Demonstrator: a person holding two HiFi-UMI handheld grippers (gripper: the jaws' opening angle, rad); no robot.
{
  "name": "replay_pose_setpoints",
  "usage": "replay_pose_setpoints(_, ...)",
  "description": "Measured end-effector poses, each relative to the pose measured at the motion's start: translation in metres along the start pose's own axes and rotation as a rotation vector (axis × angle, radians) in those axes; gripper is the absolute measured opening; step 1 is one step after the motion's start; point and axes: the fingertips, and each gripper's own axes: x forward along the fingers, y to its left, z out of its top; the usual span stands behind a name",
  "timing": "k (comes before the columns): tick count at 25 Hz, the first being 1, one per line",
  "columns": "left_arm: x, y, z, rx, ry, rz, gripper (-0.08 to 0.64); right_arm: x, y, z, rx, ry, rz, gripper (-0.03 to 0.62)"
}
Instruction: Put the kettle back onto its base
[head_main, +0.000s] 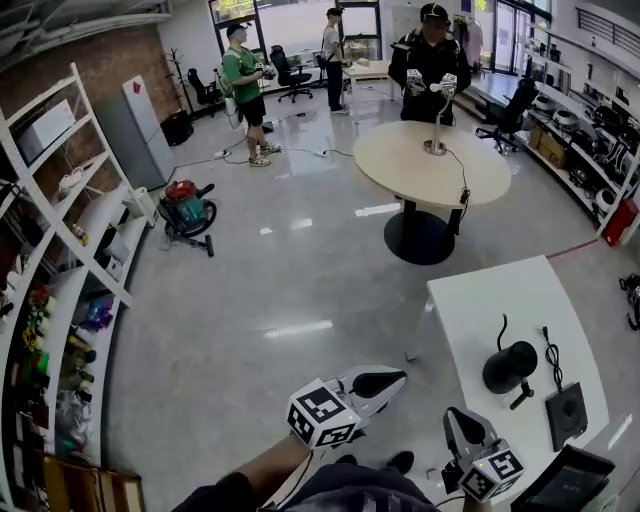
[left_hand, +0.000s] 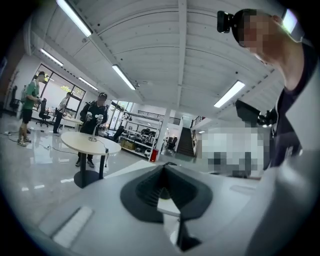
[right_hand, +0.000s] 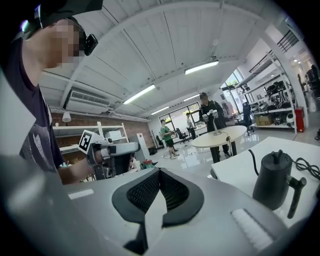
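Kettle (head_main: 510, 366) stands untouched on the white bench (head_main: 500, 300), just left of its square base (head_main: 567, 412) and not on it, while the left gripper (head_main: 381, 382) and right gripper (head_main: 461, 428) hover nearer, both jaws together on nothing, so grasping, lifting and seating all remain.

**Workshop hall: room and furnishings**

Polished grey floor (head_main: 300, 300), glossy with reflections. Along the left, slanted white shelving (head_main: 75, 230) crowded with goods, with a brick wall (head_main: 90, 60) above it. Nearby, a tall grey cabinet (head_main: 140, 130) and a red-and-teal vacuum cleaner (head_main: 186, 210). At centre, a round beige table (head_main: 400, 165) on a dark pedestal; nearer, a white rectangular table (head_main: 480, 310). At the far end, large windows (head_main: 300, 20) and black office chairs (head_main: 292, 72). Overhead, a white panelled ceiling (left_hand: 150, 45) with long tube lights (left_hand: 122, 76). On the right, further racks (head_main: 590, 130).
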Motion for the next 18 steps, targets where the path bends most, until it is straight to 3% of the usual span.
replay_pose_setpoints(4, 0.036, -0.003, 0.019, 0.049, 0.012, 0.013, 0.000, -0.006, -0.041, 0.010, -0.040, 0.002, -0.009, 0.002)
replay_pose_setpoints(9, 0.093, -0.024, 0.014, 0.062, 0.042, 0.002, 0.000, -0.041, -0.100, 0.008, -0.004, -0.022, -0.045, 0.002)
replay_pose_setpoints(14, 0.133, -0.009, 0.024, 0.093, 0.040, 0.014, 0.000, -0.030, -0.147, 0.027, -0.028, -0.060, -0.037, 0.002)
replay_pose_setpoints(18, 0.168, -0.035, 0.011, 0.077, 0.093, -0.046, 0.000, -0.072, -0.165, 0.020, 0.005, -0.046, -0.119, 0.002)
